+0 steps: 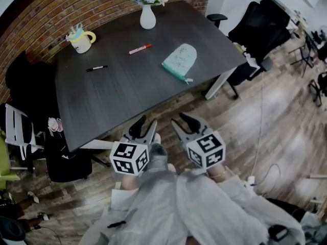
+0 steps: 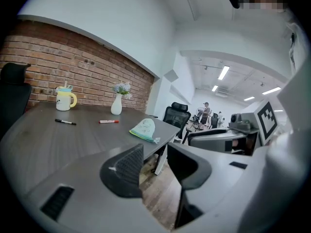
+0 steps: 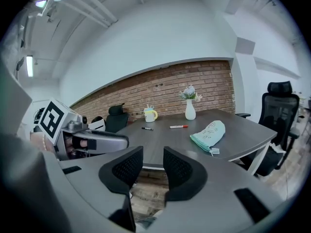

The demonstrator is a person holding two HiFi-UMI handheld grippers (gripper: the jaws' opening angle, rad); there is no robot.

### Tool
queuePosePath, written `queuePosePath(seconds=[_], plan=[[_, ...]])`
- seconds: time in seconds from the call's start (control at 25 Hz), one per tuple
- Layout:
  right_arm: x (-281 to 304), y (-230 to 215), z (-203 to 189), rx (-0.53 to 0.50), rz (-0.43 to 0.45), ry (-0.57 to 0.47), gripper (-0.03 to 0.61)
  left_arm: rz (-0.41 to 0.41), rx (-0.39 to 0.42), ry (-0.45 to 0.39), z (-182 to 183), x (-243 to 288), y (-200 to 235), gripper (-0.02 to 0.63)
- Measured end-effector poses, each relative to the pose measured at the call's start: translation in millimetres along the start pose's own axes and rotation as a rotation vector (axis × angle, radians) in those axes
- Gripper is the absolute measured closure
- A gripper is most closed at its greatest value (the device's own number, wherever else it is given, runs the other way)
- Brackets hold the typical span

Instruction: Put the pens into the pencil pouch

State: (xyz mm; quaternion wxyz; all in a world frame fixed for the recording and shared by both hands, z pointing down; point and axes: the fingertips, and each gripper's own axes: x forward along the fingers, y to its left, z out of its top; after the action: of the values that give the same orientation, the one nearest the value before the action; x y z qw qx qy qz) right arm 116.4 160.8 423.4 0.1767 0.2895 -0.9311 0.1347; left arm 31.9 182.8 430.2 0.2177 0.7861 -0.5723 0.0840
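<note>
- while both of my claws hang off the near edge of the dark grey worktop point(image 1: 107, 103), nothing of the job looks done yet.
- my left claw point(image 1: 145, 127) has its jaws parted a little, with only the wooden floor point(image 2: 151, 191) showing in the gap; it grips nothing.
- my right claw point(image 1: 182, 125) is much the same: jaws a small way apart, empty, just beside the left one.
- the slim black pen point(image 1: 96, 68) lies flat on the left part of the worktop, near the cream mug with a yellow handle point(image 1: 82, 41).
- the white marker pen with a red cap point(image 1: 140, 49) lies flat further in, near the white vase of flowers point(image 1: 147, 17) and well apart from the pouch.
- the mint-green fabric pencil pouch point(image 1: 180, 60) lies flat near the right edge of the worktop, with its zip pull at the end nearer me; i cannot tell whether its mouth is open.
- by my reckoning both pens are left to do: each has to be picked up, carried across and slid into the pouch, and the pouch may need opening or steadying first.
</note>
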Motion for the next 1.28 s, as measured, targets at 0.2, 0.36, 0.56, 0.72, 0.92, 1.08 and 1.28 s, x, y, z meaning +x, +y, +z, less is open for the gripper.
queuePosePath(seconds=[0.2, 0.36, 0.56, 0.72, 0.92, 1.08, 1.28], plan=[[48.4, -12.2, 21.2, 0.004, 0.004, -0.002, 0.457, -0.046, -0.004, 0.006, 21.6, 36.0, 34.6, 0.479], [83.9, -27.8, 50.9, -0.005, -0.022, -0.021, 0.457, -0.075, 0.026, 0.0, 50.9, 60.8, 62.1, 0.479], [119.9, -41.8, 77.9, -0.009, -0.053, -0.043, 0.457, -0.117, 0.052, -0.008, 78.9, 87.4, 93.3, 0.479], [142.4, -57.5, 93.2, -0.003, -0.091, -0.056, 0.457, -0.139, 0.076, -0.01, 97.7, 106.7, 115.6, 0.479], [162.7, -68.8, 106.1, 0.001, -0.129, -0.064, 0.457, -0.167, 0.082, -0.012, 111.3, 123.1, 137.3, 0.479], [172.1, -77.3, 106.7, 0.018, -0.162, -0.058, 0.457, -0.181, 0.079, 0.005, 111.2, 131.0, 149.3, 0.479], [175.3, -83.5, 94.4, 0.011, -0.189, -0.006, 0.457, -0.199, 0.045, 0.027, 101.8, 136.0, 156.6, 0.479]])
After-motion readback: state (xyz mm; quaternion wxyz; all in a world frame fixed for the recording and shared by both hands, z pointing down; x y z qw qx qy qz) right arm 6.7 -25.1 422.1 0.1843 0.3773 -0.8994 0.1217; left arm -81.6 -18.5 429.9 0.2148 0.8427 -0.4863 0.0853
